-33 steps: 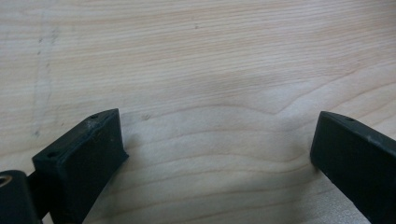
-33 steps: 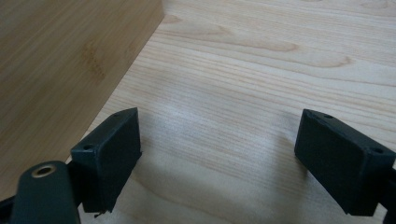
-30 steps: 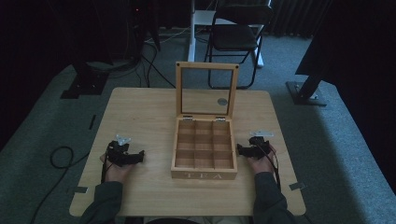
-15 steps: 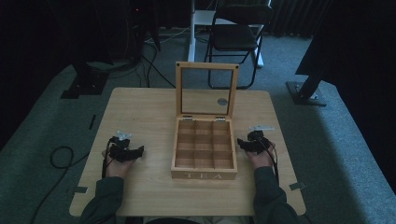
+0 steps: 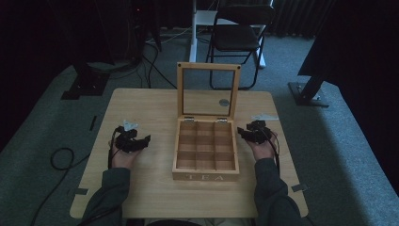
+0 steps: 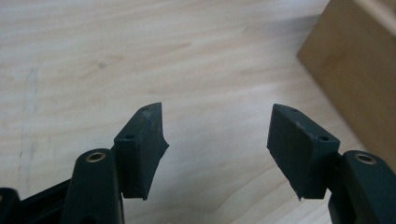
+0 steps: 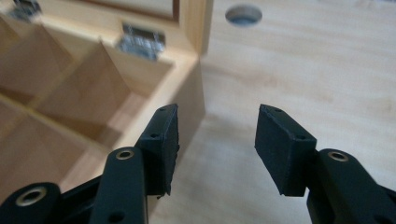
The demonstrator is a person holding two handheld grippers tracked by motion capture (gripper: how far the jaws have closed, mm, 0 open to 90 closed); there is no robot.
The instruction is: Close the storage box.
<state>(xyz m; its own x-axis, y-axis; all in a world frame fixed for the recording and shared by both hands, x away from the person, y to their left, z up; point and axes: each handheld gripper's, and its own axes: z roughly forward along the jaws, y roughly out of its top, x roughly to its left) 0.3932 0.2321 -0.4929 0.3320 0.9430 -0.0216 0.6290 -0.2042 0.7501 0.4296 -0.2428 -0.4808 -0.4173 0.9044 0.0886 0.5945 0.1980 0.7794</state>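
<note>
Both of my black two-jaw tongs sit with jaws spread and nothing between them: the left gripper (image 5: pixel 145 140) rests on the pale wooden table (image 5: pixel 141 108) well to the left of the open wooden tea box with its nine bare compartments (image 5: pixel 205 150), while the right gripper (image 5: pixel 241 131) hovers just beside the box's right wall. From the right gripper view (image 7: pixel 212 147) I see a metal hinge (image 7: pixel 141 42) of the upright glass-paned lid (image 5: pixel 207 91) and a round hole in the tabletop (image 7: pixel 243 14); from the left gripper view (image 6: pixel 217 142) one corner of the box (image 6: pixel 355 60) shows.
</note>
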